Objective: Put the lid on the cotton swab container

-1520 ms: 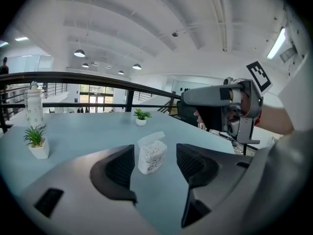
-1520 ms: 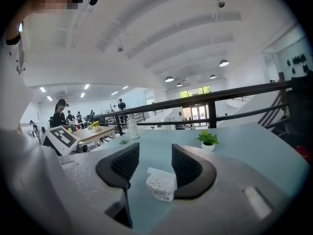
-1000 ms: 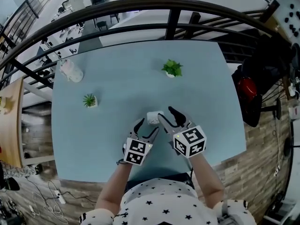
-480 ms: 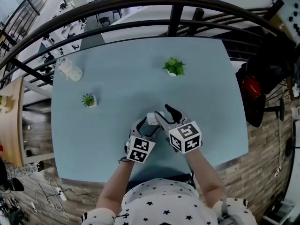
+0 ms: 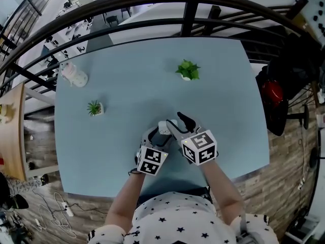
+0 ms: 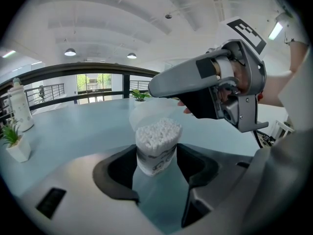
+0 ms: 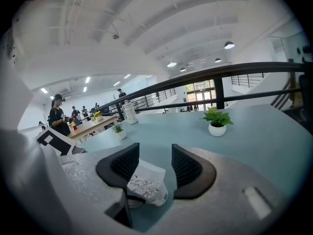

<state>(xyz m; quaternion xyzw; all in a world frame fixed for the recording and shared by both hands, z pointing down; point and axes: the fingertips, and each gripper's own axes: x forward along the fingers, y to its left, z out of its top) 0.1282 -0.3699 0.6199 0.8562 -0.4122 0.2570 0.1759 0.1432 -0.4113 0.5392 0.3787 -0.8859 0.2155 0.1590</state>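
The cotton swab container, a small clear tub packed with white swabs, stands upright on the blue table between my left gripper's jaws. Those jaws have just been closing, and both pads meet its sides. A translucent lid sits between my right gripper's pads, tilted just above the swabs. From the left gripper view the lid hangs close behind and above the tub's open top. In the head view both grippers meet at the container near the table's front edge.
A small potted plant stands at the back right of the table, another at the left, and a white bottle at the far left corner. A dark railing runs behind the table.
Both grippers have sunk a little toward the table. The right gripper with the lid has drawn closer over the container held between the left jaws.
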